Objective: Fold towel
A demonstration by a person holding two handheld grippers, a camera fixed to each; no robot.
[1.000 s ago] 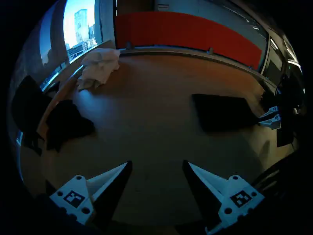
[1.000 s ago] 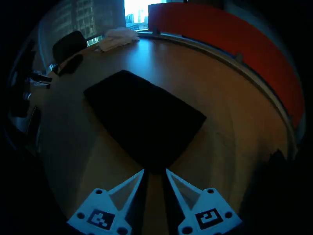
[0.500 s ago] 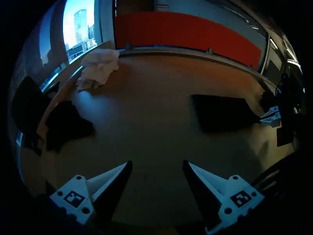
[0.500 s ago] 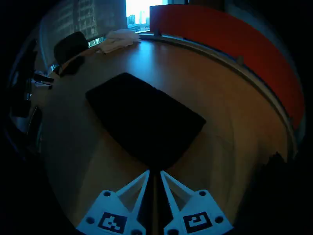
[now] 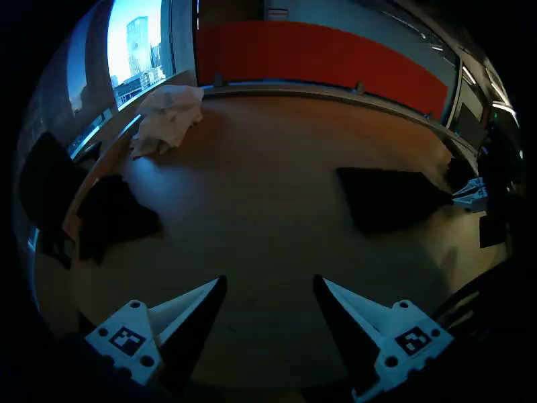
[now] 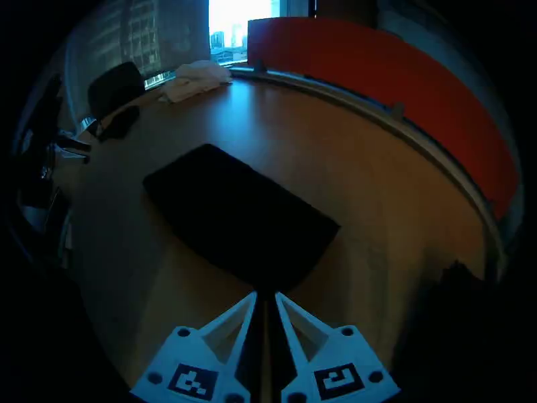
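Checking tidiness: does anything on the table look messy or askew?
Two things: a white cloth lies crumpled by the window, and a dark cloth sits bunched at the table edge. The dark towel looks smooth.

wide wooden table (image 5: 255,181), warm brown, with a curved far edge. toward its right end in the left gripper view, a dark towel (image 5: 386,195), mostly flat on the wood, one corner drawn out to a point at the right. at the far left corner, a crumpled white cloth (image 5: 168,117) in a heap. nearer along the left edge, well apart from both, a rumpled dark cloth (image 5: 111,215)
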